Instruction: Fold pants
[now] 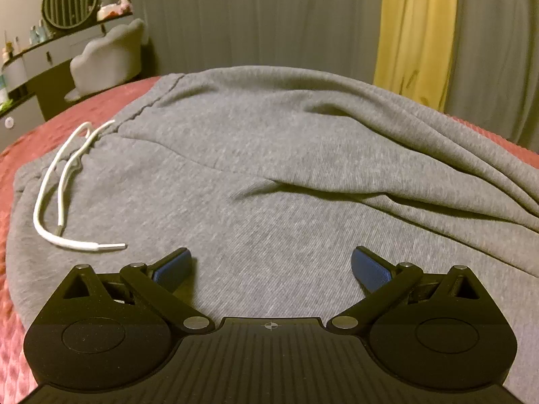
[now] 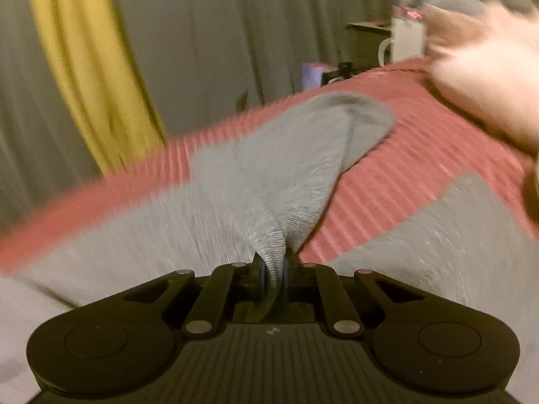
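Grey sweatpants (image 1: 262,155) lie spread on a red bedspread (image 1: 30,141), waistband at the left with a white drawstring (image 1: 64,185) trailing over the fabric. My left gripper (image 1: 271,267) hovers just above the cloth, its blue pads (image 1: 173,267) wide apart and open with nothing between them. In the right wrist view, my right gripper (image 2: 273,271) is shut on a pinched fold of the grey pants (image 2: 269,198). From it a raised leg runs up to the cuff (image 2: 357,114). The view is motion-blurred.
The red bedspread (image 2: 397,168) shows to the right of the lifted leg. Blurred pale bedding or a pillow (image 2: 488,77) sits at the upper right. Grey and yellow curtains (image 1: 414,33) hang behind the bed. A dressing table with a round mirror (image 1: 70,0) and chair (image 1: 107,57) stands at the far left.
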